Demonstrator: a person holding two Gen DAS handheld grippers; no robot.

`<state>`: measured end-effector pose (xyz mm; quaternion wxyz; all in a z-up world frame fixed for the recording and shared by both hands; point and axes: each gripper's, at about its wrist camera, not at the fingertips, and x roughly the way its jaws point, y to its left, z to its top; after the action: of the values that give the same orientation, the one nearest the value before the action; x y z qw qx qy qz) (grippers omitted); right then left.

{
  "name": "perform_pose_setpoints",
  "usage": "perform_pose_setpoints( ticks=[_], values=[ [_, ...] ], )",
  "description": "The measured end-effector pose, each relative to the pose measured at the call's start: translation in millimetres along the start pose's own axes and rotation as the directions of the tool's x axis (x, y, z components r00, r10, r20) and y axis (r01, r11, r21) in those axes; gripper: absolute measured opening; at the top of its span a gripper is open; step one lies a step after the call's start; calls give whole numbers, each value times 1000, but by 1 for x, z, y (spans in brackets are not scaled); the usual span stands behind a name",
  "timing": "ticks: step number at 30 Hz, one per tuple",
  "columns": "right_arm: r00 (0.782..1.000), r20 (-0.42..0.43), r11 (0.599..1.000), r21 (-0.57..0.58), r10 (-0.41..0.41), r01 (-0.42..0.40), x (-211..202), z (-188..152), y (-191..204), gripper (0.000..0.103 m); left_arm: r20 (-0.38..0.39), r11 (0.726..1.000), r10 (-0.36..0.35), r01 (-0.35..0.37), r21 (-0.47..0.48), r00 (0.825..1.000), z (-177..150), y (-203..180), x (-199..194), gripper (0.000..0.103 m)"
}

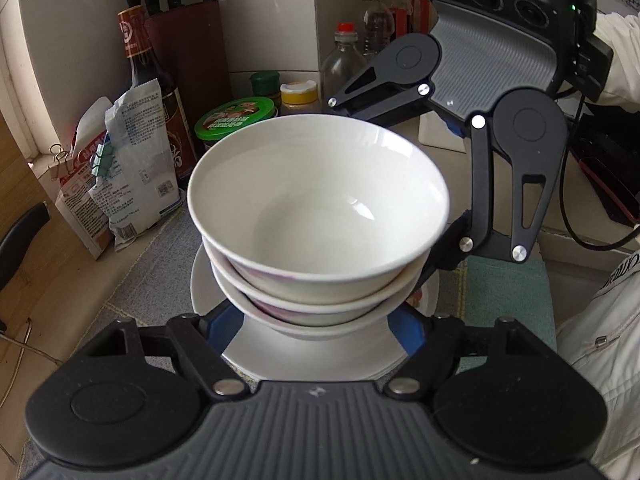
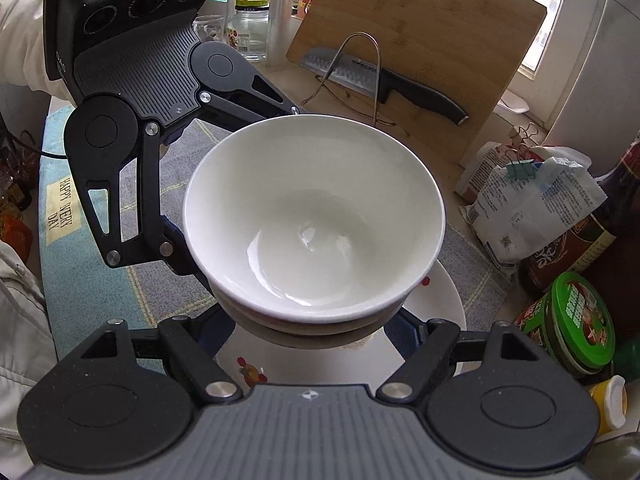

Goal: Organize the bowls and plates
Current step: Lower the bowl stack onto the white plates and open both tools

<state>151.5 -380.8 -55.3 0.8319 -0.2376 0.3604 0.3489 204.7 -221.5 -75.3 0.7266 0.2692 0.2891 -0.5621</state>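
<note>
From the left, the left gripper (image 1: 316, 320) clamps the stack of white bowls (image 1: 318, 204), which sits rims-up between both tongs, its axis vertical, over a white plate (image 1: 208, 280). The right gripper (image 2: 316, 320) closes on the same stack from the opposite side, each equally near.

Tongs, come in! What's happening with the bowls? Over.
Both clamped on the bowl stack: left tongs, right tongs. Three bowls nested, white plate beneath. Beside it, packets and jars crowd close.
</note>
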Motion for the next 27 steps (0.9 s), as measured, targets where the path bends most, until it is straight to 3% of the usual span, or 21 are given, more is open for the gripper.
perform_pose_setpoints(
  ticks=[27],
  values=[
    [999, -52, 1000, 23, -13, 14, 14, -19, -23, 84, -16, 999, -39, 39, -37, 999, 2, 12, 30, 78]
  ],
)
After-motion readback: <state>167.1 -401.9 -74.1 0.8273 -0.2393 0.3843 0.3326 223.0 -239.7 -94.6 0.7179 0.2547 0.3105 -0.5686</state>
